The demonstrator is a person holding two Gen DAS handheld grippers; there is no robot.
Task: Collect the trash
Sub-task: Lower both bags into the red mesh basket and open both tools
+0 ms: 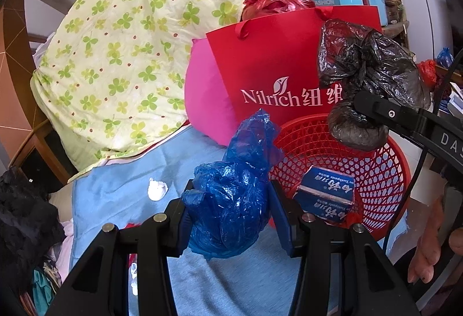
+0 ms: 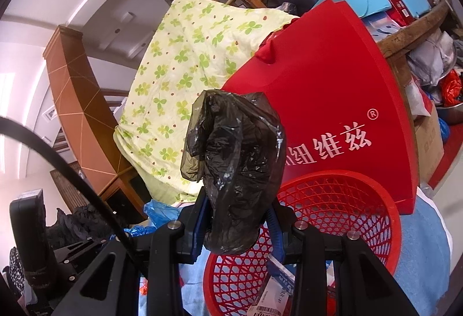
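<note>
Gripping a crumpled blue plastic bag [image 1: 231, 194] between both blue-padded fingers, left gripper [image 1: 231, 209] clenched on it above the light blue cloth [image 1: 121, 185], just left of the round red plastic mesh basket [image 1: 385, 180]. Clamped likewise, right gripper [image 2: 238, 226] pinching a wadded translucent black plastic bag [image 2: 237, 168], held over the near rim of that same red basket [image 2: 361, 200]; seen from the left wrist as a dark bundle [image 1: 367, 70] hanging above the basket's far side, caught in the black finger [image 1: 385, 113]. Lying inside the basket, a blue toothpaste carton [image 1: 327, 194] with white lettering, tilted against the mesh wall; glimpsed again from the right wrist as a blue-and-white box [image 2: 280, 284] low in the basket. Resting alone on the blue cloth, a small white crumpled tissue wad [image 1: 157, 189], left of the blue bag and apart from it. Standing upright just behind the basket, a red paper gift bag [image 1: 289, 61] with white lettering, touching a bright pink cushion [image 1: 205, 96]. Draped further left, a pale yellow quilt [image 1: 115, 55] printed with green clover.
</note>
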